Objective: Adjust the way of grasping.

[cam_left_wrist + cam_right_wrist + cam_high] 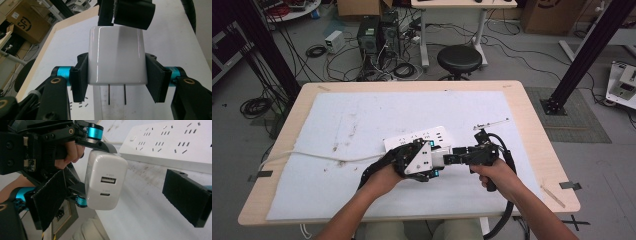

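A white plug-in charger [117, 55] with two flat prongs sits between the pads of my left gripper [117, 75], which is shut on its sides. In the high view that gripper [432, 162] holds the charger [438, 159] just above the mat, in front of a white power strip [417, 138]. My right gripper [120, 197] faces the charger's port end [106, 182] with its jaws wide apart. The charger lies between them, nearer the left pad [50, 195], and neither pad presses on it. The power strip [165, 142] lies behind.
A white mat [362, 115] covers most of the wooden table [537, 150]. The strip's white cable [302, 155] runs off to the left edge. A thin pale bar [490, 123] lies right of the strip. A black stool [459, 59] stands beyond the far edge.
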